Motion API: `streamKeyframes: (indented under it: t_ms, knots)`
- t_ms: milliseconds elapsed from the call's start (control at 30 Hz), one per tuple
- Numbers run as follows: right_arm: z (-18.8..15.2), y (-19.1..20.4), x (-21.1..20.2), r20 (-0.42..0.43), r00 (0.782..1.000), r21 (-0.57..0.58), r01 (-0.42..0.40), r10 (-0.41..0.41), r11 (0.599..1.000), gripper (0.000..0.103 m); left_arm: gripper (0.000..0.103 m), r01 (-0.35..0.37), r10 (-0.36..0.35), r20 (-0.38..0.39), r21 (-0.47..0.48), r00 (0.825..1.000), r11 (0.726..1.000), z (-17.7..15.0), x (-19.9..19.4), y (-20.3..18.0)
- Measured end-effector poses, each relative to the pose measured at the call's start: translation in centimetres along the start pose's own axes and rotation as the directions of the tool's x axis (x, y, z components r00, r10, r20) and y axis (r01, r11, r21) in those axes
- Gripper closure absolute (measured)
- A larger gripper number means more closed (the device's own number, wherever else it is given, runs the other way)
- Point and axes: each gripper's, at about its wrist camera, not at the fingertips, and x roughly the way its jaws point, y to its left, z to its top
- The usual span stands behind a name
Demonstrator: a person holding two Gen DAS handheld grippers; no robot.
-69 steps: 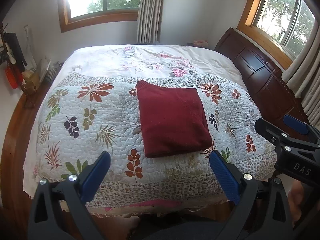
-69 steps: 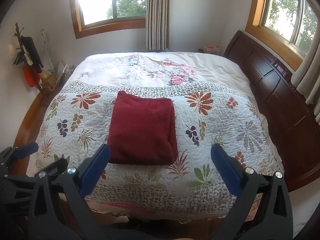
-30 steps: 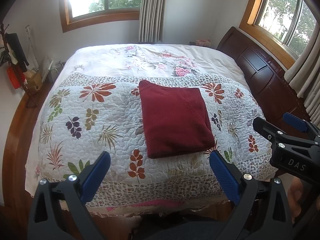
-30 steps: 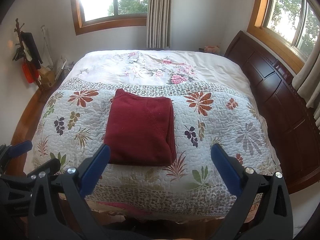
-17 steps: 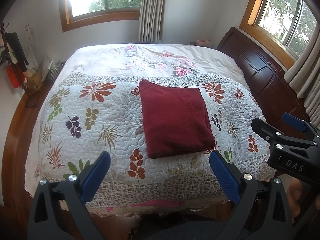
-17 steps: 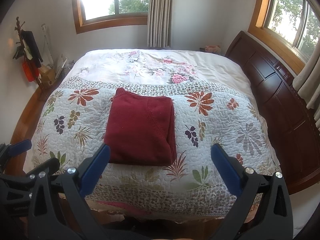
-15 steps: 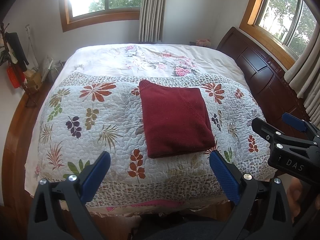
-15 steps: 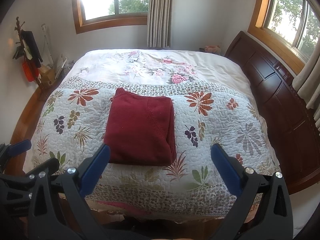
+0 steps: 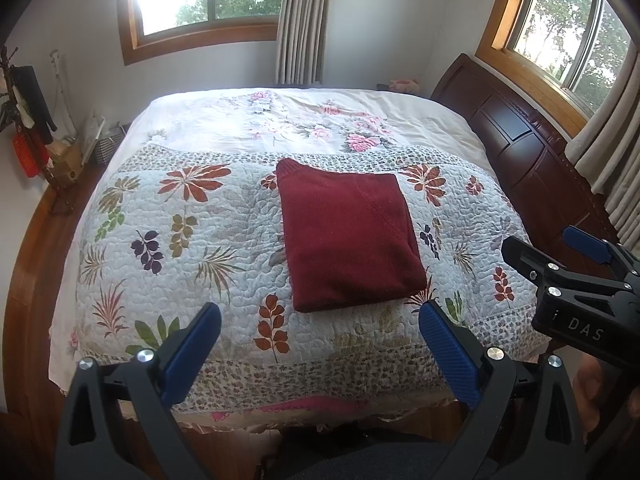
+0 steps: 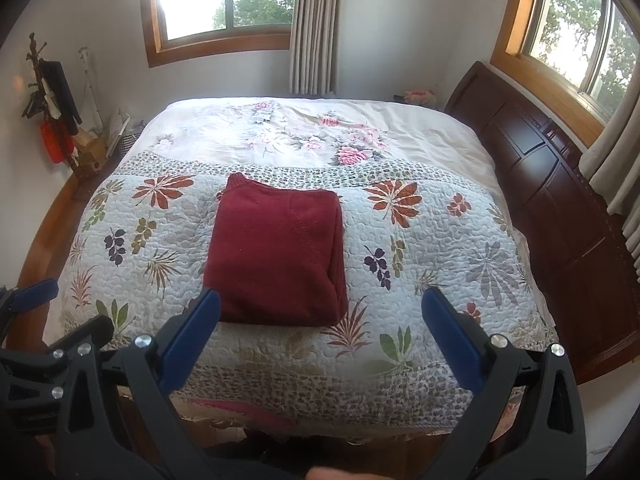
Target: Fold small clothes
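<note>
A dark red knitted garment (image 9: 348, 236) (image 10: 278, 254) lies folded into a neat rectangle on the leaf-patterned quilt (image 9: 180, 236) (image 10: 432, 256) of a bed. My left gripper (image 9: 320, 320) hangs open near the foot of the bed, short of the garment, with nothing between its blue pads. My right gripper (image 10: 320, 312) is also open and empty, just short of the garment's near edge. In the left wrist view the right gripper (image 9: 560, 256) shows at the right edge. The left gripper (image 10: 60, 312) shows at the lower left of the right wrist view.
A dark wooden headboard (image 9: 532, 160) runs along the right side of the bed. A floral sheet (image 9: 304, 120) covers the far half. A coat stand with hanging items (image 10: 52, 112) and small clutter sit by the left wall. Windows and curtains line the far and right walls.
Both views have shifted only slightly; the grippers drifted a little while staying open. The folded garment has not moved.
</note>
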Motion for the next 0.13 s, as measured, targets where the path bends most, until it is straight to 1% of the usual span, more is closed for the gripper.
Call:
streamKeyframes:
  t_ms: [133]
  knots:
    - [-0.14, -0.11, -0.26, -0.001, 1.000, 0.003, -0.004, 0.004, 1.000, 0.003, 0.004, 0.000, 0.000, 0.000, -0.002, 1.000, 1.000, -0.05, -0.03, -0.04]
